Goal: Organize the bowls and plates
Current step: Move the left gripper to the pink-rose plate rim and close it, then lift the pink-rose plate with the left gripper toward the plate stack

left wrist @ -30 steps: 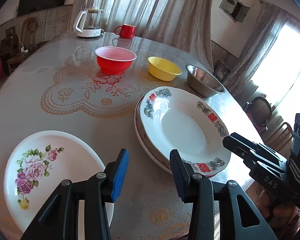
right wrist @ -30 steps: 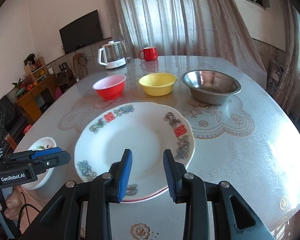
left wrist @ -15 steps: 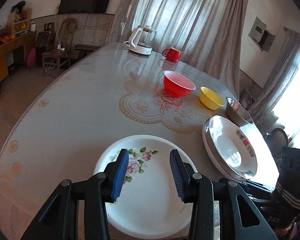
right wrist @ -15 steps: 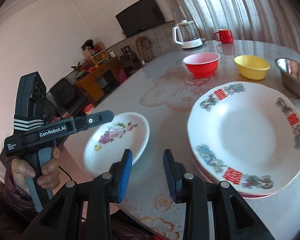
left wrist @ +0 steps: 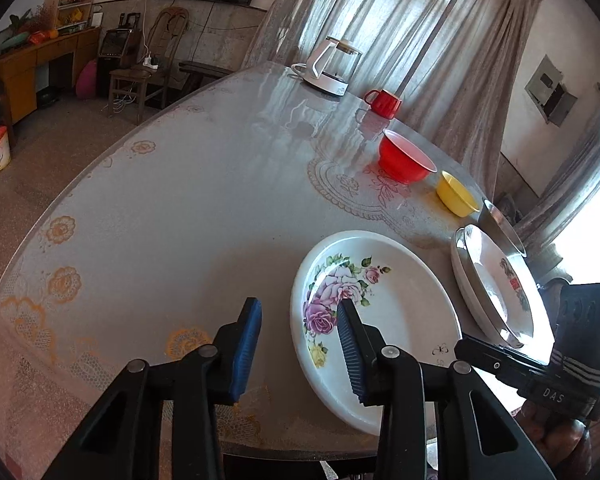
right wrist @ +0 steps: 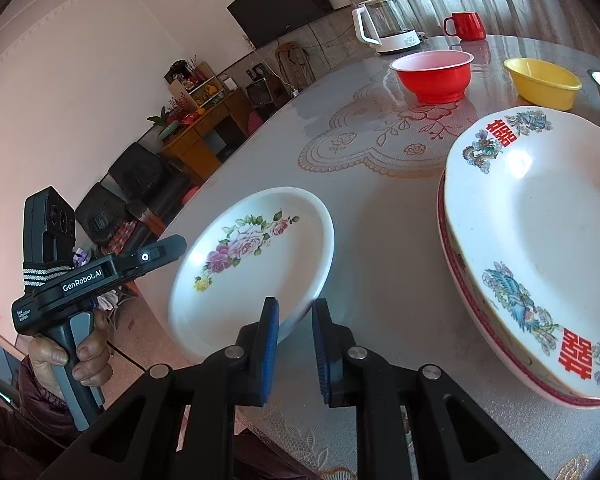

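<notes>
A white plate with pink roses lies near the table's front edge. My left gripper is open, its fingers straddling the plate's left rim. My right gripper is open, its fingers around the plate's near right rim. A stack of large plates with red characters lies to the right. A red bowl, a yellow bowl and a steel bowl stand behind.
A white kettle and a red mug stand at the table's far side. The glass-topped table has a lace cloth under it. Chairs and a cabinet stand on the left.
Both grippers swung left from the large plates to the rose plate. The right gripper's jaws have narrowed around its rim. The left gripper moved to the plate's left rim.
</notes>
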Motion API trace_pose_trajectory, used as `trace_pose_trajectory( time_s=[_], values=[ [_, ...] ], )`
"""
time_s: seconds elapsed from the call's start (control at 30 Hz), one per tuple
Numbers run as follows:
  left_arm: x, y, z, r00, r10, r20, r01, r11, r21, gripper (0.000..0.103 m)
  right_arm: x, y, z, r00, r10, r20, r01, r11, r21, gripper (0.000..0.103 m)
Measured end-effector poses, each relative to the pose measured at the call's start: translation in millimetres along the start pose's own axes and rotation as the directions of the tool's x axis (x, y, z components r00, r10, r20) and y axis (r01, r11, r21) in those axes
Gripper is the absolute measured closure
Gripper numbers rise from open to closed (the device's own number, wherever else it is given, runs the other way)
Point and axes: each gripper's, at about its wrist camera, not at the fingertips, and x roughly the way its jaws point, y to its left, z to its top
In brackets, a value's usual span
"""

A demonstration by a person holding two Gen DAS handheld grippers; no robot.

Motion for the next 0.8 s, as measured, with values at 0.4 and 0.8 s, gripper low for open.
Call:
trace_pose_trajectory(
  time_s=[0.4,0.8],
  values=[
    [16.9,-11.7,-11.9,0.998,0.056,-0.002,-0.055,0.993,0.103,0.084,13.3,-3.4,-4.0,0.998,0.06,-0.018,-0.059,0.998,0.022,0.075],
    [17.9,-20.2,-14.1,0.997,0.074,0.013,-0.075,0.988,0.134,0.074,15.1,-4.4,-5.5,0.998,0.066,0.0,-0.066,0.997,0.042,0.076]
  ],
)
